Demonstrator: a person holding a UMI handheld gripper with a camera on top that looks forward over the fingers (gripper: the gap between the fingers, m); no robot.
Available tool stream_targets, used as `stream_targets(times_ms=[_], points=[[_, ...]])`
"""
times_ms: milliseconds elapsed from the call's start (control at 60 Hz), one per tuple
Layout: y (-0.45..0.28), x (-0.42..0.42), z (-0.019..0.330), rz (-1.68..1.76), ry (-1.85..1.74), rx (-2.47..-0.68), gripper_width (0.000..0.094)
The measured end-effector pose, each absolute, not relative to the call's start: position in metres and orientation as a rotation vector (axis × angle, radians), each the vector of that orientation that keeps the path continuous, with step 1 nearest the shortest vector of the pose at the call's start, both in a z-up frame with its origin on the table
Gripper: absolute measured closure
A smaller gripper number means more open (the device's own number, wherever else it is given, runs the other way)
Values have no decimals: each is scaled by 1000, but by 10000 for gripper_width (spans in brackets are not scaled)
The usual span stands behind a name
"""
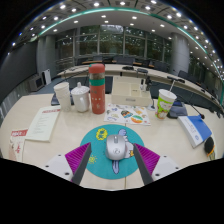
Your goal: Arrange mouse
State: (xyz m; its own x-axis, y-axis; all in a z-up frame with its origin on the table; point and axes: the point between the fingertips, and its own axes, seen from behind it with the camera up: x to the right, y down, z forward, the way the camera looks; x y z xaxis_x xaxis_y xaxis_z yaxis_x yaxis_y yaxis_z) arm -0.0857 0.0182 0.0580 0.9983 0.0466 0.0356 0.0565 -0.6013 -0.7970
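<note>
1. Nearest first: tool (112, 160) spread wide, pink pads (77, 156) on either side, gripping nothing. The mouse (118, 148) sits between the fingers with a gap each side, resting on its own on a round teal mat (100, 138) at the near edge of the worktop (60, 135).
2. Risk: the mouse body looks smooth and rounded. If the fingers close off-centre or too high on the hump, it could squirt forward or twist out rather than seat.
3. Risk: a cable may trail from the mouse; cannot tell from this view. If there is one, it could drag on a lift.
4. Risk: the mat may slide with the mouse if the fingers press down while closing.
5. Left edge of worktop: papers (42, 124) lying flat, well apart from the mouse. Right edge: a blue book (196, 129). Little hazard unless the carry swings wide.
6. Mid worktop, beyond the mat: printed sheet (124, 114), then white cup (81, 98), tall red-and-green canister (97, 88), paper cup with green band (165, 101). The upright ones would tip if the mouse is pushed far forward.
7. Far: more desks, glazed wall. No bearing.
</note>
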Motion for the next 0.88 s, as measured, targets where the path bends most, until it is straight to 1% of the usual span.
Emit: stream_targets(times_ms=[200,417,517,633,783,883], points=[[-78,-103,130,-63,-39,-2164,79],[-188,-121,182,-117,8,-2126,79],[-230,-130,199,-132,25,-2120,80],[-261,-145,212,-104,34,-2111,79],[-281,-149,225,-141,22,-2093,79],[-284,-152,227,-174,-7,-2092,78]])
